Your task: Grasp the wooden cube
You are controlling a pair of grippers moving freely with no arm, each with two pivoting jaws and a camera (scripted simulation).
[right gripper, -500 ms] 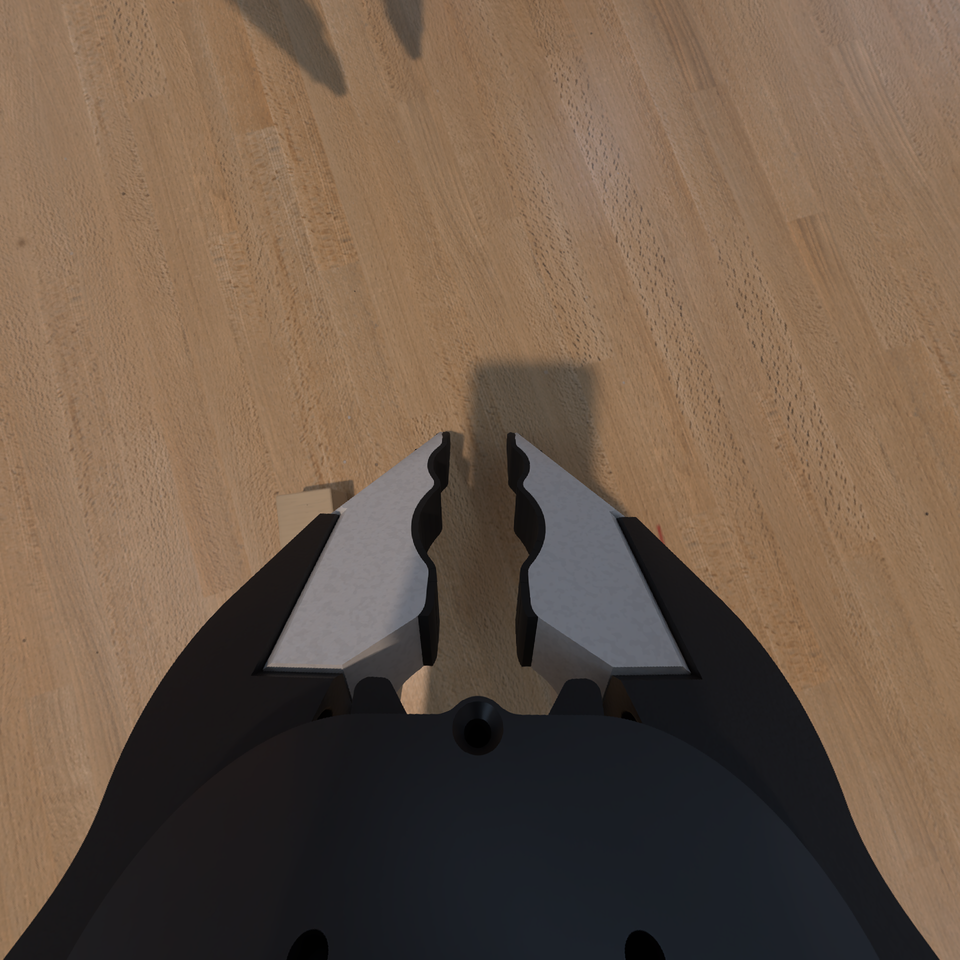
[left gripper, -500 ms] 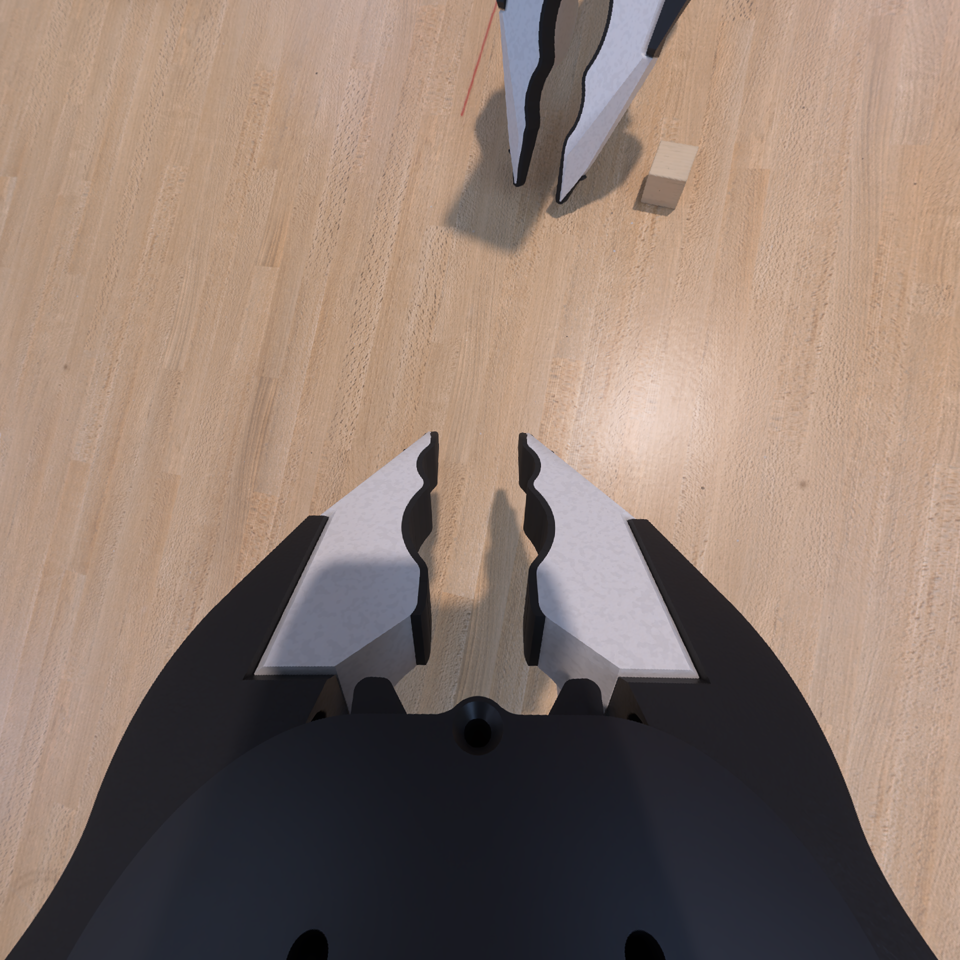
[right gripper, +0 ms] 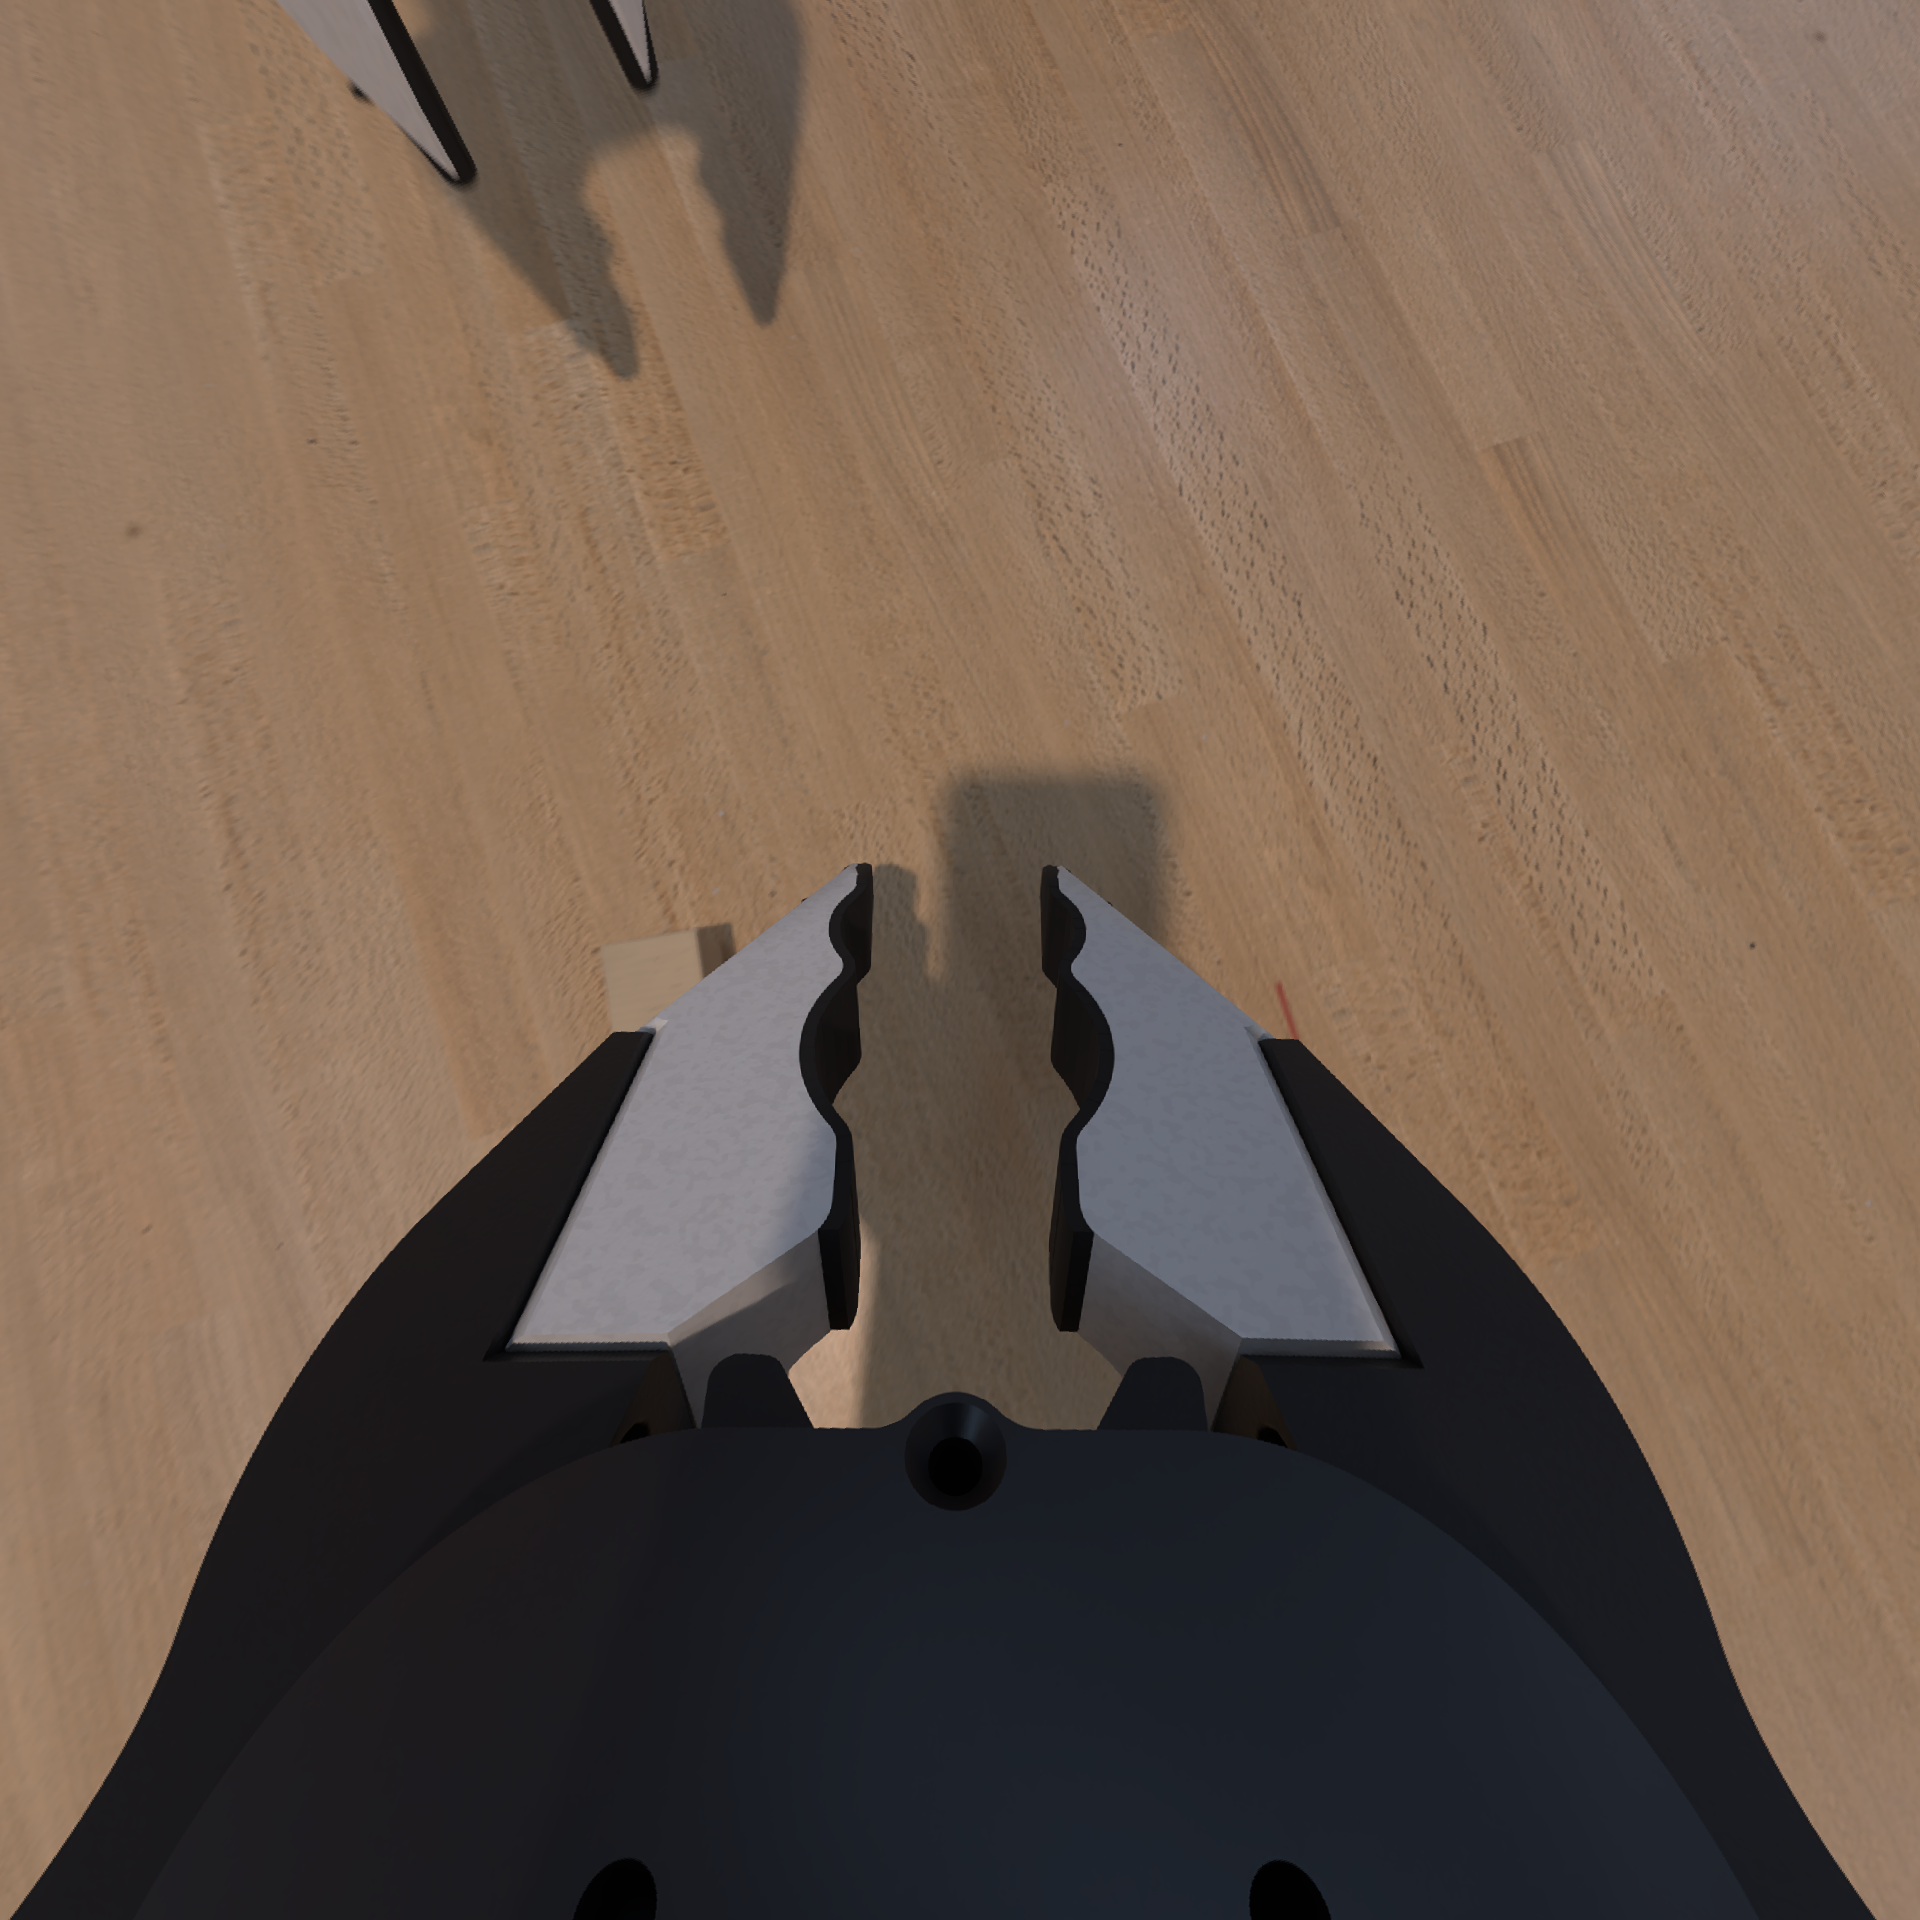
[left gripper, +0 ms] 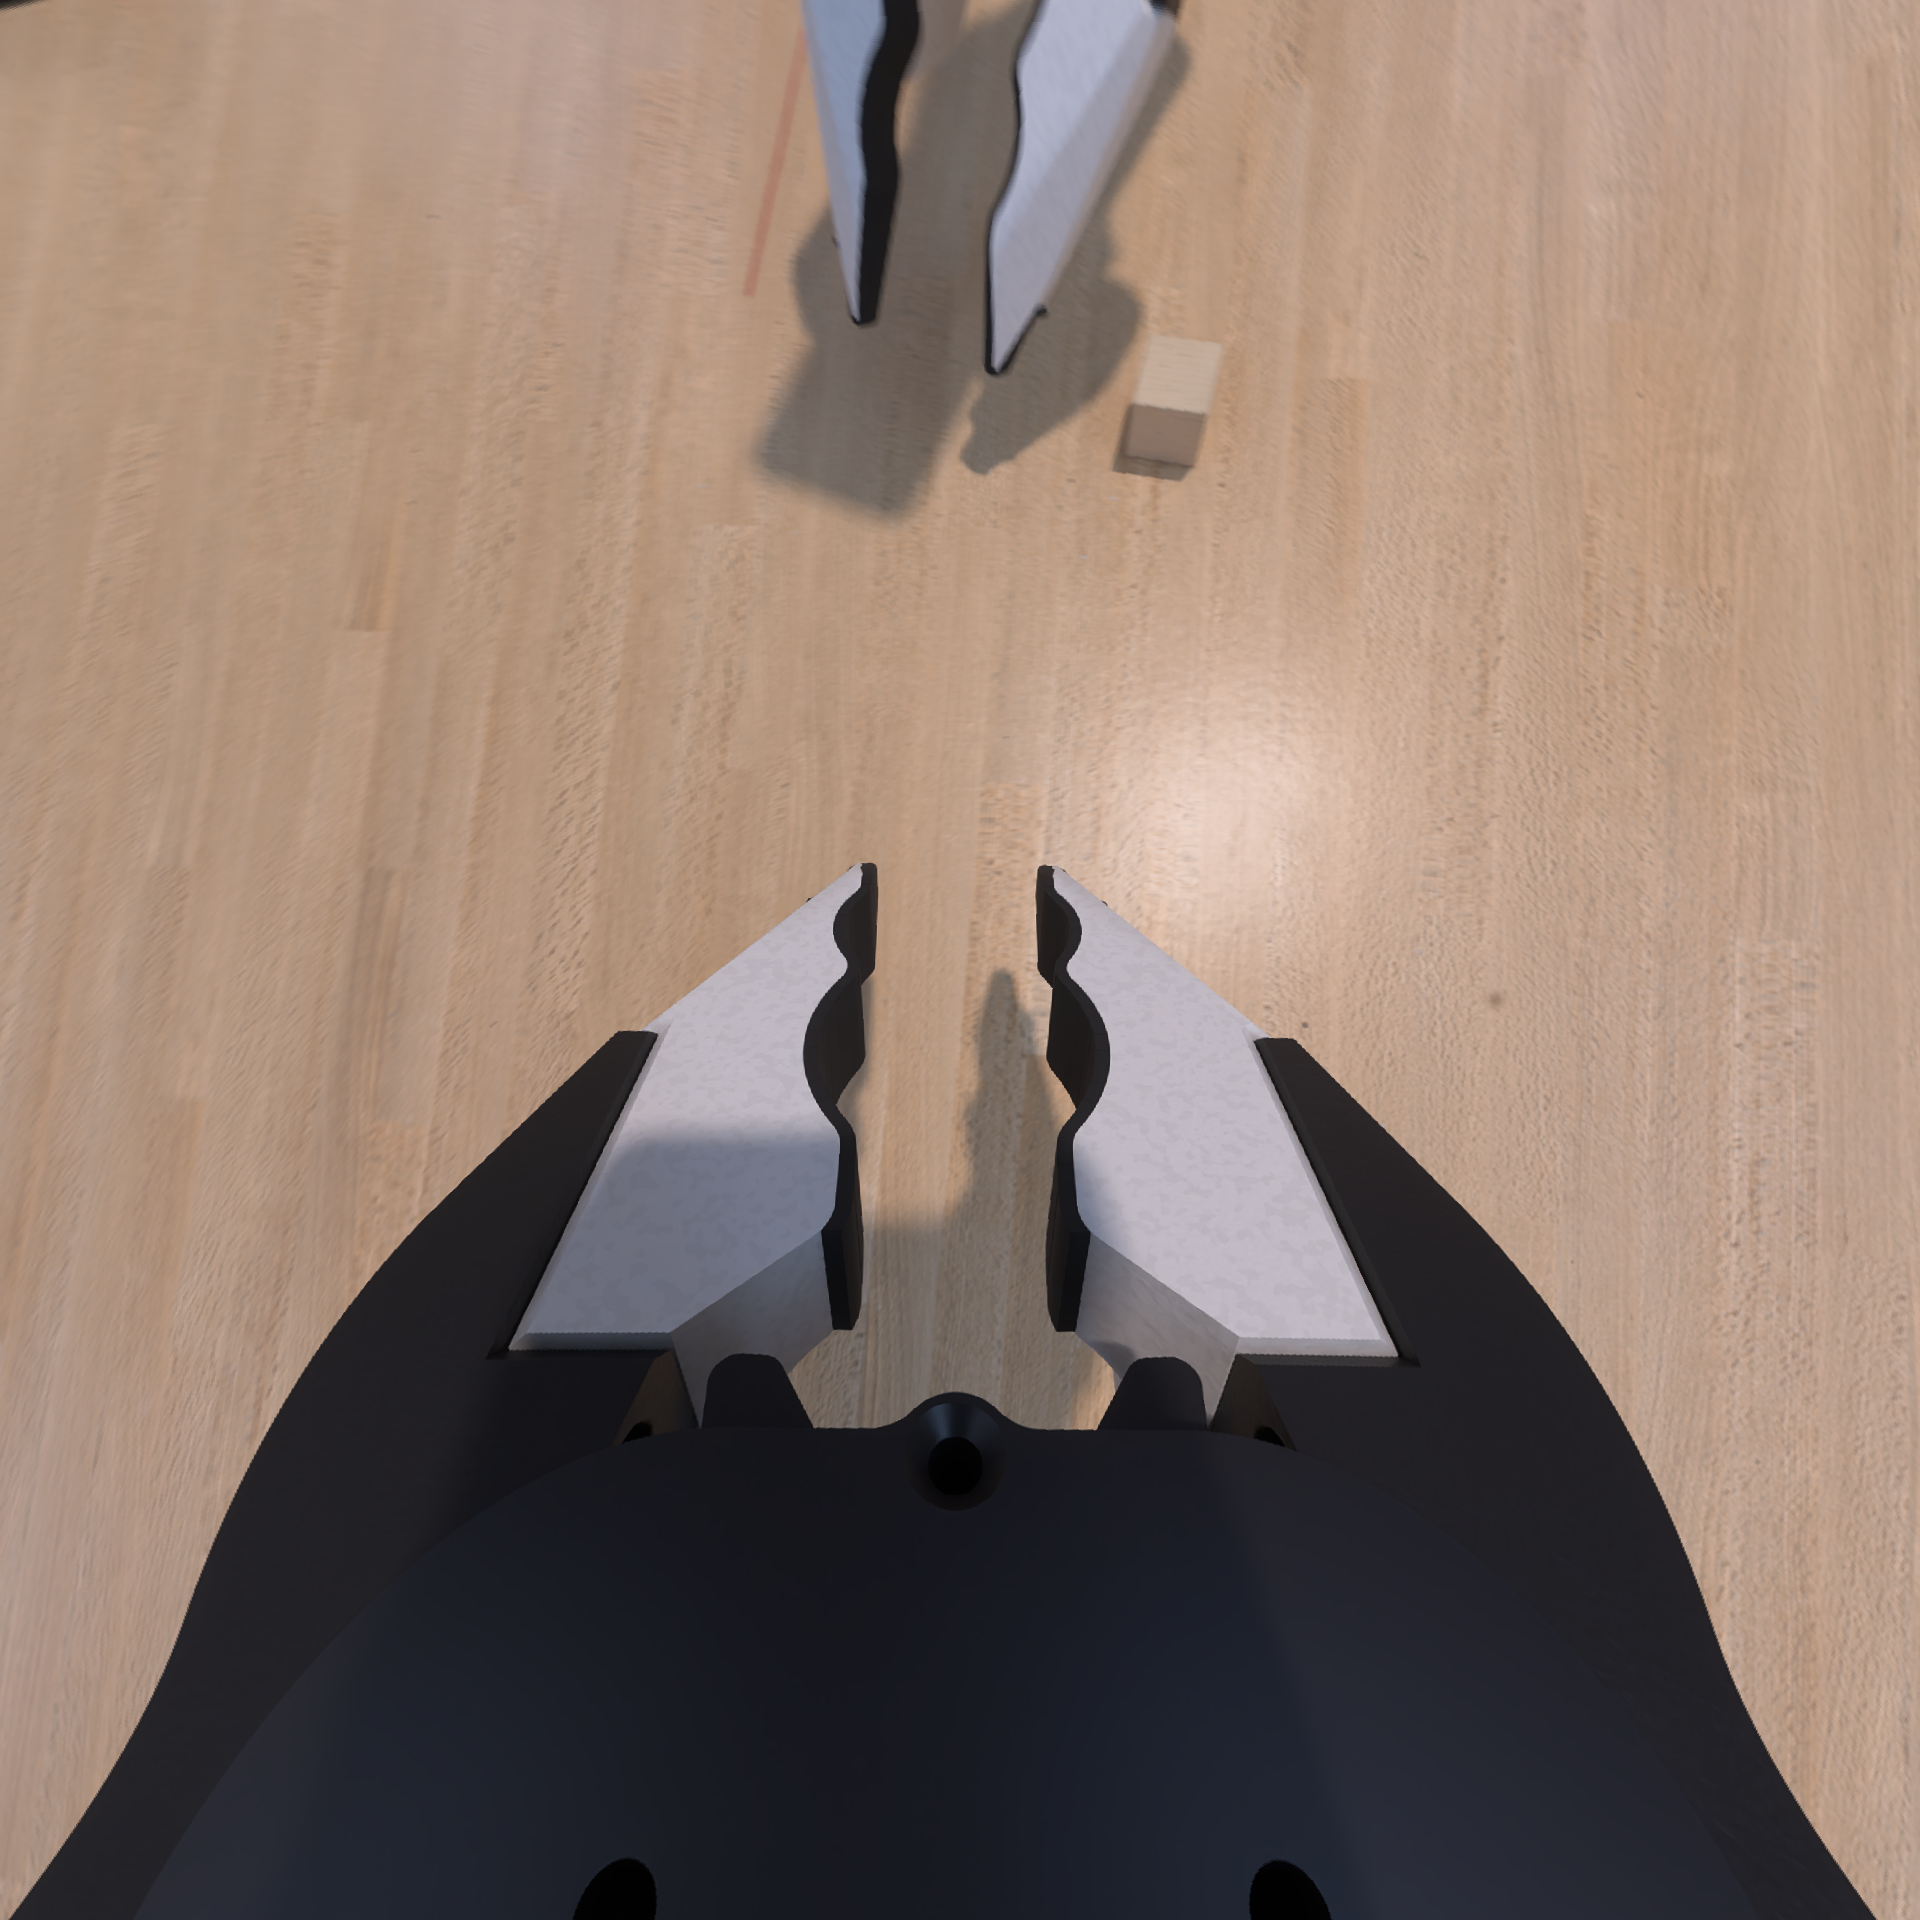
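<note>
A small pale wooden cube [left gripper: 1169, 407] sits on the wooden table, far ahead and to the right in the left wrist view. My left gripper [left gripper: 956, 868] is open and empty, well short of the cube. My right gripper [left gripper: 928, 343] hangs over the table just left of the cube in that view, jaws apart. In the right wrist view my right gripper [right gripper: 956, 871] is open and empty; the cube [right gripper: 652, 975] lies just outside its left finger, partly hidden by it. The left gripper's fingertips [right gripper: 447, 145] show at the top left.
The wooden table [left gripper: 416, 623] fills both views. A thin red line [left gripper: 771, 187] lies on it left of the right gripper, and its end shows in the right wrist view [right gripper: 1284, 1006]. Gripper shadows fall on the wood.
My right gripper has opened wider. The cube and right gripper sit lower in the left wrist view, so the two grippers are closer. The left gripper's fingertips have entered the right wrist view.
</note>
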